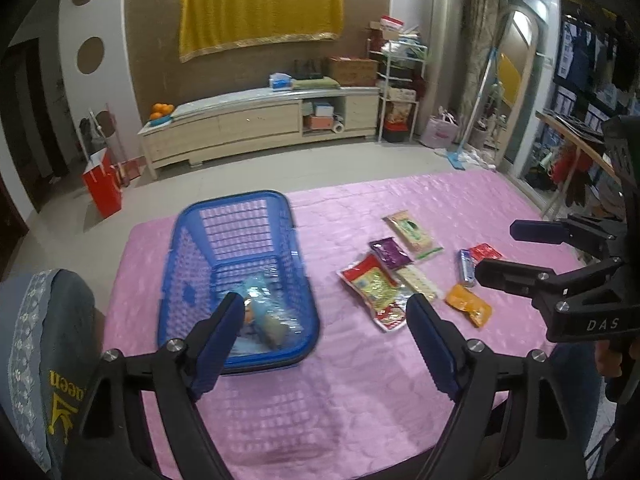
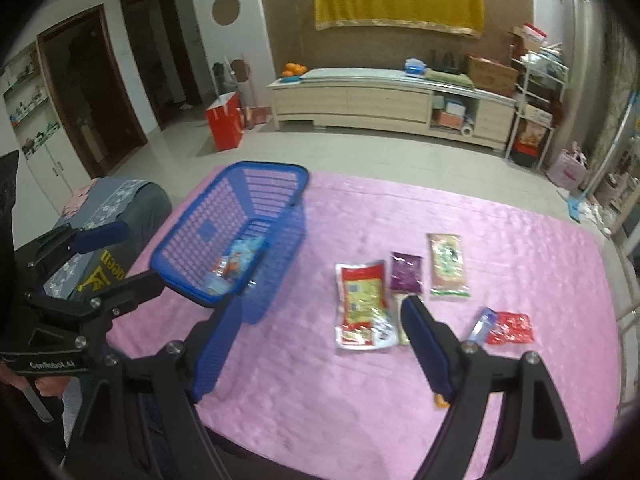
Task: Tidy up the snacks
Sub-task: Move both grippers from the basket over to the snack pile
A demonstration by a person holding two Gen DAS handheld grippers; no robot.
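Left gripper (image 1: 326, 334): fingers spread wide, nothing between them, hovering above the pink tabletop (image 1: 360, 400). Right gripper (image 2: 316, 338): fingers likewise wide and empty.

Blue basket (image 1: 192, 292) stands on the tabletop's left part; one light-blue snack packet (image 1: 266, 316) lies inside on its floor.

To the right of the basket, loose on the tabletop: a red-and-yellow packet (image 2: 362, 304), a purple packet (image 2: 406, 272), an orange packet (image 1: 469, 305), a small blue packet (image 2: 482, 324) touching a red packet (image 2: 512, 328), and, farthest, a beige-and-green packet (image 2: 448, 264).
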